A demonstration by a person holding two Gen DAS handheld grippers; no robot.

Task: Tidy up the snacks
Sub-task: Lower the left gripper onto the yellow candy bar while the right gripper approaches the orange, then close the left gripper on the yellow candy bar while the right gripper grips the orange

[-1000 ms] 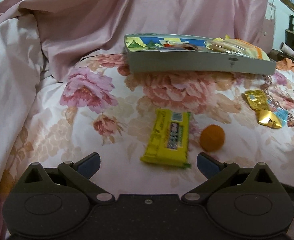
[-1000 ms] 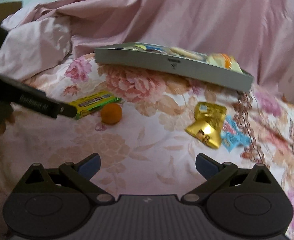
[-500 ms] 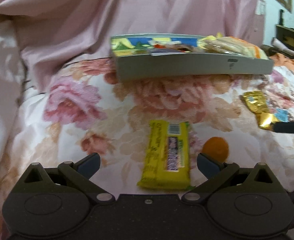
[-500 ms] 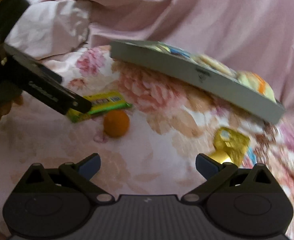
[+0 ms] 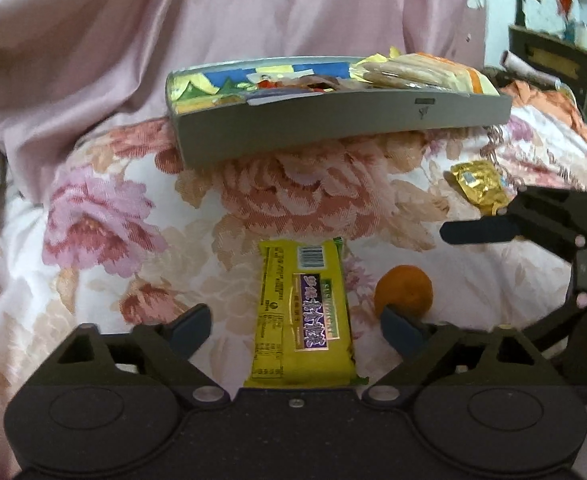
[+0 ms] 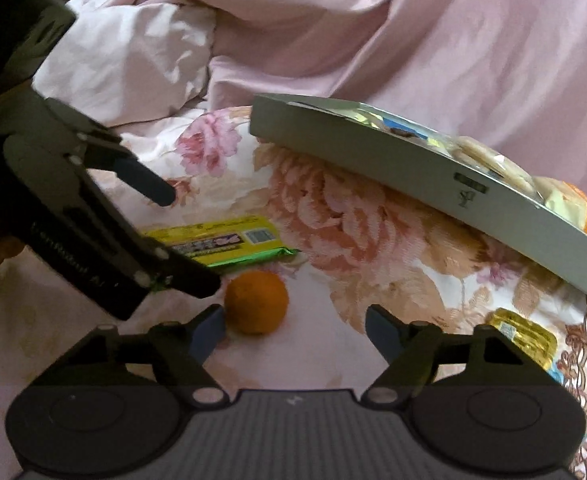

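A yellow snack bar (image 5: 301,312) lies lengthwise on the flowered bedspread between the fingers of my left gripper (image 5: 295,326). Its jaws are closing, with a gap on each side of the bar. An orange ball-shaped snack (image 6: 257,306) lies just right of the bar, between the fingers of my right gripper (image 6: 295,330). Those jaws are closing too; the left pad is close beside the orange and the right pad stands well off. In the right wrist view, the left gripper (image 6: 187,242) straddles the yellow bar (image 6: 221,244). The grey tray (image 5: 333,128) behind holds several snack packs.
A gold foil packet (image 5: 479,186) and a blue wrapper lie to the right, below the tray's right end (image 6: 373,164). Pink bedding is heaped behind and to the left. Dark furniture stands at the far right edge.
Both pairs of jaws have narrowed. My left gripper slid forward over the yellow bar. My right gripper swung left from the gold packet to the orange snack.
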